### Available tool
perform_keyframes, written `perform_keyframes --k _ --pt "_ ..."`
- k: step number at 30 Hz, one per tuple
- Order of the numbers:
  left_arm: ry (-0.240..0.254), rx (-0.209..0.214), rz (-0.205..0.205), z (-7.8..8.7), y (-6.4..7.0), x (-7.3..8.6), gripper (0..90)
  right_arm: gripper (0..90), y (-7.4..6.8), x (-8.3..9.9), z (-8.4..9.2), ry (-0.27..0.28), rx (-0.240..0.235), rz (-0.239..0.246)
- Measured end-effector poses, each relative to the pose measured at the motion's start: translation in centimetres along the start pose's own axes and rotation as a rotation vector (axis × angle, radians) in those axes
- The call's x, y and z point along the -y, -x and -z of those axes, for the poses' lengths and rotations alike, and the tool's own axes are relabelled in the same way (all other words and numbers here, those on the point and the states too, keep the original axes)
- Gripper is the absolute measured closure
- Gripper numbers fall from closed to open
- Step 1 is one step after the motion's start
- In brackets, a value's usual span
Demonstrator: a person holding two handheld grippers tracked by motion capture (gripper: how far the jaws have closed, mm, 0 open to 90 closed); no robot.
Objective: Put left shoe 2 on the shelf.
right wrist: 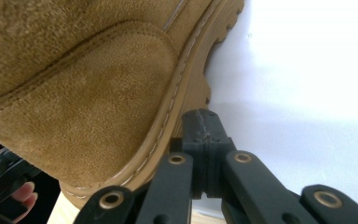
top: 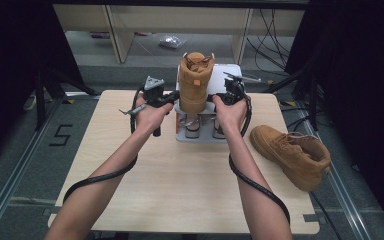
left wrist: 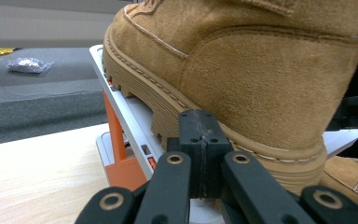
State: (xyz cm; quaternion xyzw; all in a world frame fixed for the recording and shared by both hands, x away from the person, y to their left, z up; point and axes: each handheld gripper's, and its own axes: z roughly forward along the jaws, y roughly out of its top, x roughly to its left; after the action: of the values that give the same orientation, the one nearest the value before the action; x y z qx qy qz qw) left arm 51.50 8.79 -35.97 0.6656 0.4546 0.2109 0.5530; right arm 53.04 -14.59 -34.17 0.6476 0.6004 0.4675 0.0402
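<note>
A tan suede boot (top: 195, 82) stands toe-up on a tilted white stand (top: 230, 71) with orange supports (left wrist: 119, 140) at the far middle of the wooden table (top: 180, 180). My left gripper (top: 171, 98) is at the boot's left side; in the left gripper view it (left wrist: 199, 140) is shut with nothing between the jaws, tips against the ridged sole (left wrist: 168, 112) near the heel. My right gripper (top: 219, 96) is at the boot's right side; in the right gripper view it (right wrist: 204, 135) is shut and empty, tips beside the sole edge (right wrist: 177, 116) over the white plate (right wrist: 298, 93).
A second tan boot (top: 292, 152) lies on the table's right side, near the edge, and its laces (left wrist: 354, 179) show past the stand. Beyond the table are shelf legs (top: 117, 35), cables and a plastic bag (top: 171, 41) on the floor. Black curtains flank both sides.
</note>
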Motion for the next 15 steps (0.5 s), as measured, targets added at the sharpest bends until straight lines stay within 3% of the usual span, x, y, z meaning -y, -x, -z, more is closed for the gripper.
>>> perform_keyframes --k 1,4,8,9,10,11,12,13,14,15 --pt "0.0 0.001 0.001 0.0 0.0 0.0 90.0 90.0 0.3 -0.1 -0.1 0.011 0.001 0.038" --pt "0.005 0.006 0.003 0.0 -0.1 0.1 90.0 90.0 0.4 0.0 -0.1 0.012 -0.005 0.031" --pt "0.016 0.008 -0.014 0.1 -0.1 0.2 89.5 81.5 0.7 0.0 0.0 0.011 0.006 0.049" --pt "0.024 0.007 -0.02 0.2 0.0 0.2 88.4 80.0 1.1 0.0 -0.2 0.035 -0.004 0.095" --pt "0.033 0.002 -0.042 0.4 0.1 0.2 85.7 78.7 1.0 0.1 0.0 0.027 0.005 0.054" --pt "0.037 0.002 -0.048 0.6 0.1 0.1 82.8 76.8 1.1 0.1 0.2 0.026 0.007 0.048" --pt "0.037 0.002 -0.048 0.6 0.1 0.1 81.4 75.4 1.2 0.2 0.3 0.032 0.017 0.067" --pt "0.049 0.009 -0.056 1.0 0.2 0.1 79.4 73.2 1.3 0.3 0.5 0.035 0.009 0.054" --pt "0.055 0.007 -0.075 1.4 0.2 0.0 78.7 72.0 1.7 0.2 0.5 0.057 0.01 0.117" --pt "0.054 0.007 -0.09 1.7 0.2 0.0 77.0 70.1 1.7 0.3 0.9 0.049 0.02 0.107"
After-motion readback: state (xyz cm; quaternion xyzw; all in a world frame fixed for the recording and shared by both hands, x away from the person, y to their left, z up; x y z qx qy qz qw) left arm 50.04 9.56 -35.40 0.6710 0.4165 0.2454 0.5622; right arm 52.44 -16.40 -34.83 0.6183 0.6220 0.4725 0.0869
